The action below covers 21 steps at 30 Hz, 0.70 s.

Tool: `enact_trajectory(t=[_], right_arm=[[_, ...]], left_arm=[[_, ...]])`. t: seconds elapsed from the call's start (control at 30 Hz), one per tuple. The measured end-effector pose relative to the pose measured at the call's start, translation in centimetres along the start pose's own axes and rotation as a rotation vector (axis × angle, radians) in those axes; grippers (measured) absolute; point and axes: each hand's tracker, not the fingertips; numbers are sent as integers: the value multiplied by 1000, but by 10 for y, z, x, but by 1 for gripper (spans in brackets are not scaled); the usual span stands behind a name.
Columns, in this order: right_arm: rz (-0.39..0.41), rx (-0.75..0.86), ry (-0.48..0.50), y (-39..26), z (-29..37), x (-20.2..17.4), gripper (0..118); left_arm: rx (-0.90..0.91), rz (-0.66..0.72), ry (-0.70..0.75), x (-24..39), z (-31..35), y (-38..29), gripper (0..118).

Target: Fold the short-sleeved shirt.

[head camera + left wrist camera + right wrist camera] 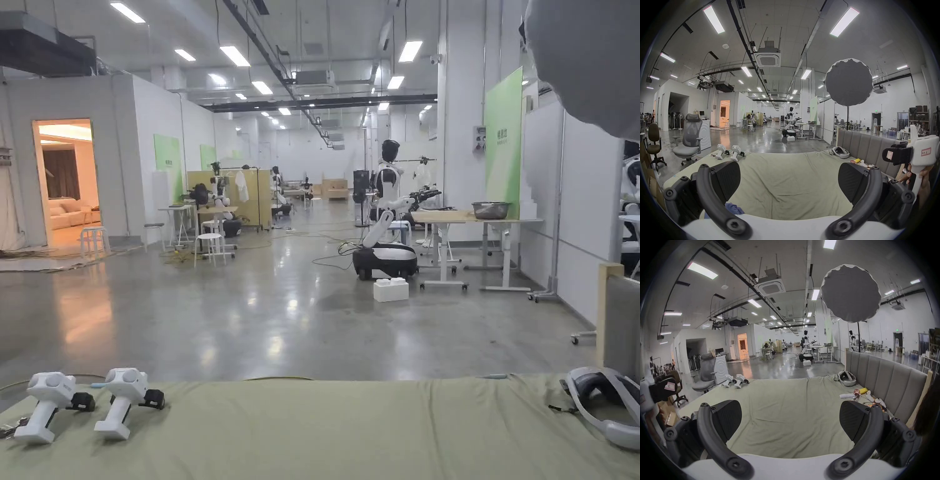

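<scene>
- My left gripper (788,181) hangs above the green sheet (786,175), jaws spread wide, nothing between them.
- My right gripper (790,418) matches it: jaws wide apart, empty, over the same sheet.
- A crumpled blue cloth (733,209), just under my left gripper's near jaw, may be the shirt; I cannot tell its long axis.
- I judge the left gripper nearer, so it reaches down and back first.
- I see no containers on the bed; two spare handheld grippers (87,403) and a headset (603,400) lie at the far edge.
</scene>
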Motion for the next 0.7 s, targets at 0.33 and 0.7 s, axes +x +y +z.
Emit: enact_trajectory(t=[0.33, 0.7], right_arm=[[14, 71, 42, 0, 5, -1, 118], [-219, 151, 203, 11, 13, 26, 118]], left_arm=[[4, -12, 71, 9, -3, 2, 118], [101, -6, 80, 10, 17, 15, 118]])
